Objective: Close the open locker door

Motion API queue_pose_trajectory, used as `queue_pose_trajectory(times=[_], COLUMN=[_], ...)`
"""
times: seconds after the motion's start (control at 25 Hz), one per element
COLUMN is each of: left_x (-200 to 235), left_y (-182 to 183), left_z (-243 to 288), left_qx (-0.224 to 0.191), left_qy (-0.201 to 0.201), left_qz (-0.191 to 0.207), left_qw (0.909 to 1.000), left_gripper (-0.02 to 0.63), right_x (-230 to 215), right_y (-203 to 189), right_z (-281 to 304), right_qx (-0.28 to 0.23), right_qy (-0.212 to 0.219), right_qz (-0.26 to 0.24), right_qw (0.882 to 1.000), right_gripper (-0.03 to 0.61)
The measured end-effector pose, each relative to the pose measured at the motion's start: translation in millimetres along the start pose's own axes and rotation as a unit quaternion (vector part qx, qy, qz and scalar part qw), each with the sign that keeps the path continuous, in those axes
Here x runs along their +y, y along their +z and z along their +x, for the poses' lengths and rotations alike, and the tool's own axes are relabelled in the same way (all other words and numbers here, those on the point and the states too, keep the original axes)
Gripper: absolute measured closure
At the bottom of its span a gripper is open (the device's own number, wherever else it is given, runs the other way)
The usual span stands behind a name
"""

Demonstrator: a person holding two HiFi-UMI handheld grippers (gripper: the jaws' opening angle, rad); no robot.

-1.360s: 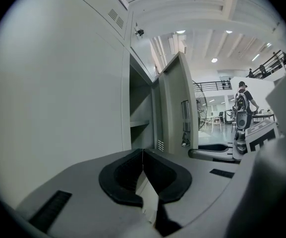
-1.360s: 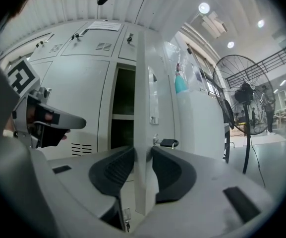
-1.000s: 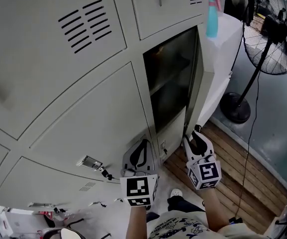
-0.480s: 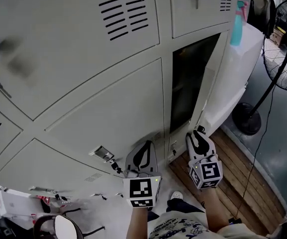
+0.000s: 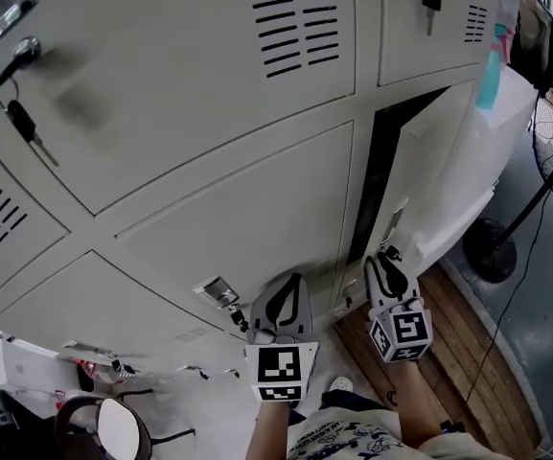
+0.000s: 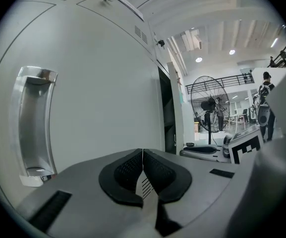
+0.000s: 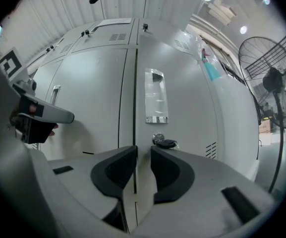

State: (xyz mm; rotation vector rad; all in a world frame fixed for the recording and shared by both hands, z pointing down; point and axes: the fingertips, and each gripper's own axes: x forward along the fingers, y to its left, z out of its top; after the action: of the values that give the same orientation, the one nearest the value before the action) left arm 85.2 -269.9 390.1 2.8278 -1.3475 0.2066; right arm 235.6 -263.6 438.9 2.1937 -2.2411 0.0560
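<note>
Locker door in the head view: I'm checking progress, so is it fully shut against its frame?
No, the locker door stands ajar, with a dark gap along its left edge.

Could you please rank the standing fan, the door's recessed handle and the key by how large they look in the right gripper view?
1. standing fan, even though partly cut off at the edge
2. recessed handle
3. key
</note>
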Motion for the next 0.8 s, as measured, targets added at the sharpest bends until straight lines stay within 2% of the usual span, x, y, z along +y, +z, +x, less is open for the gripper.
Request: queue_pose_trajectory(times=[0.48,0.8], left_x=[22,28], left_y=[3,4], left_z=[-13,-18], left_qx=[-0.005,-0.006], left_qy=[0.038,0.051], left_qz=[-0.004,-0.003], left_qw=[0.9993,0.9987], left_gripper=[0.606,0.606], right_x=[10,21], right_y=[1,2], right_z=[34,45], right_qx=[-0.001,-0.004], right_qy=[0.031,0.053], right_qz=[0.008,0.013], right_qw=[0.999,0.998], right_gripper=[0.500,0.566])
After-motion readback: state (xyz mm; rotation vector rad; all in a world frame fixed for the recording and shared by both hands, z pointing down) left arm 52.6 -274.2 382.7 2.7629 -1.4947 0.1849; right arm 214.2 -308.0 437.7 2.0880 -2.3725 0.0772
